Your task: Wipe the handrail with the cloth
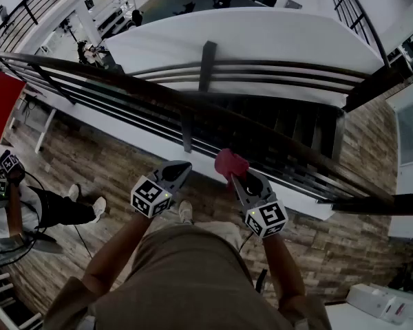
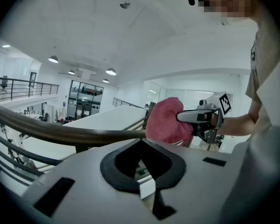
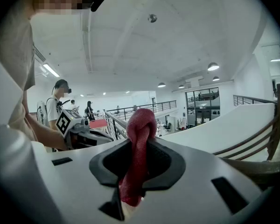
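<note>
A dark brown handrail [image 1: 158,91] runs from the upper left to the lower right across the head view, just beyond both grippers. My right gripper [image 1: 239,179] is shut on a bunched pink-red cloth [image 1: 230,162], which sits at the rail's near side. In the right gripper view the cloth [image 3: 139,139] stands up between the jaws of that gripper [image 3: 133,181]. My left gripper [image 1: 180,168] is shut with nothing in it, a little left of the cloth and short of the rail. From the left gripper view the handrail [image 2: 60,132] crosses in front, and the cloth [image 2: 167,120] rests at its right end.
Below the rail are dark horizontal bars and upright posts [image 1: 186,130], then a stairwell and a lower floor. A white curved wall [image 1: 248,40] lies beyond. Another person with marker cubes [image 1: 10,167] is at the left, beside a red panel [image 1: 1,102].
</note>
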Tool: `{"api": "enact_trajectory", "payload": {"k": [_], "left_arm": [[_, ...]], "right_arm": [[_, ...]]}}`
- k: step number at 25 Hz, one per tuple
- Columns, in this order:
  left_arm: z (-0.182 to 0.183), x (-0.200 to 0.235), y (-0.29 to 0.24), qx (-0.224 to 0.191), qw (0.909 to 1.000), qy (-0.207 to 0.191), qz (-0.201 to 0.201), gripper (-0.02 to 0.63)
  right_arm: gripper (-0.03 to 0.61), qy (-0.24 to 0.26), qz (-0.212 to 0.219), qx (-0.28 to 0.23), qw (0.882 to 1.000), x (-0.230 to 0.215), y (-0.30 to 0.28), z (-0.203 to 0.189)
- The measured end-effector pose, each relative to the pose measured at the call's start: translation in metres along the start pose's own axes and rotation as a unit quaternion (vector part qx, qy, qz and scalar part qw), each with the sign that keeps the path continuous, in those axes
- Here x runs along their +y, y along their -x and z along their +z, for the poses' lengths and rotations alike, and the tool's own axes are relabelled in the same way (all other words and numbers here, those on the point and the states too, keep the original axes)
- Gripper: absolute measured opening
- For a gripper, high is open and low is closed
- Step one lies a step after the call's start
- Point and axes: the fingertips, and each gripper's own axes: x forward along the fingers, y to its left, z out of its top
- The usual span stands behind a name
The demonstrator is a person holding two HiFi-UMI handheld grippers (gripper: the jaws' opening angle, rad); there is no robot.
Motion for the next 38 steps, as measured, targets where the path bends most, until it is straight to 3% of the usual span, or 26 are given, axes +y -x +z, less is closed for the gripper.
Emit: {"api": "enact_trajectory", "payload": {"k": [10, 16, 18, 22, 28, 29, 30, 32, 35, 38], "left_arm": [[-0.005, 0.033, 0.019, -0.011, 0.9996, 0.014, 0.02, 0.017], [-0.007, 0.055, 0.027, -0.006, 0.9995, 0.01, 0.03, 0.017], [-0.004, 0.061, 0.029, -0.009, 0.9993, 0.008, 0.036, 0.018], [0.003, 0.065, 0.047, -0.023, 0.9985, 0.009, 0.048, 0.018], [-0.016, 0.086, 0.074, -0.029, 0.9964, 0.028, 0.075, 0.018], [-0.018, 0.09, 0.077, -0.032, 0.9958, 0.03, 0.08, 0.018], [-0.02, 0.095, 0.078, -0.034, 0.9952, 0.032, 0.086, 0.018], [-0.03, 0.105, 0.081, -0.03, 0.9939, 0.041, 0.098, 0.017], [-0.047, 0.116, 0.089, -0.017, 0.9916, 0.06, 0.113, 0.018], [-0.061, 0.123, 0.089, -0.006, 0.9903, 0.076, 0.116, 0.018]], "right_arm": [[0.083, 0.039, -0.011, 0.028, 0.999, 0.007, -0.047, -0.001], [0.089, 0.147, -0.005, 0.083, 0.986, -0.001, -0.13, 0.008], [0.094, 0.203, -0.015, 0.116, 0.972, -0.011, -0.168, 0.002], [0.129, 0.303, -0.031, 0.196, 0.932, -0.029, -0.24, -0.032], [0.15, 0.424, -0.048, 0.295, 0.855, -0.043, -0.309, -0.09], [0.12, 0.443, -0.052, 0.293, 0.846, -0.044, -0.312, -0.093], [0.038, 0.459, -0.058, 0.284, 0.84, -0.046, -0.314, -0.093], [0.029, 0.469, -0.076, 0.265, 0.839, -0.052, -0.315, -0.093], [0.029, 0.424, -0.102, 0.263, 0.861, -0.063, -0.317, -0.088], [0.029, 0.365, -0.101, 0.277, 0.883, -0.068, -0.325, -0.087]]}}
